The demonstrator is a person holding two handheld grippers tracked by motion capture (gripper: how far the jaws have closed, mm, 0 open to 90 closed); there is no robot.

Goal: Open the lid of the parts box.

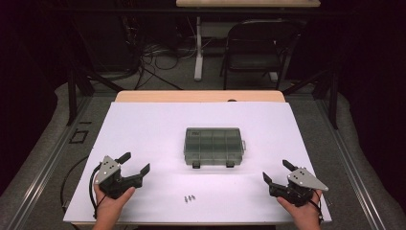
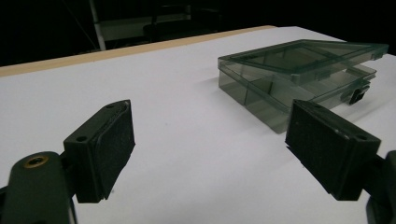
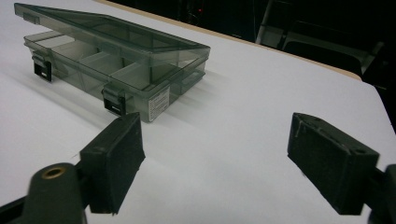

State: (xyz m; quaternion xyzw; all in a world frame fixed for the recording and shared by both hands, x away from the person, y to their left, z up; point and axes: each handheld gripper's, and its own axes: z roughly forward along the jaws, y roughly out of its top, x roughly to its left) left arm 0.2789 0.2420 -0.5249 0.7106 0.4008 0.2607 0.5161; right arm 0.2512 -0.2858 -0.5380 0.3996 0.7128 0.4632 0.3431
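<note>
we see the organiser box, a smoky clear plastic case with dividers, lying flat in the middle of the white desk, its two dark latches on the near side and its lid slightly raised. the left gripper sits at the near left of the desk, held in a hand, its jaws spread wide with nothing between them. the box lies well apart from them, to the right and farther off; in the left gripper view it shows beyond the right-hand jaw. the right gripper sits at the near right, its jaws also spread and empty, with the box to the left and far of them. a few small screws lie near the front edge between the two grippers.
</note>
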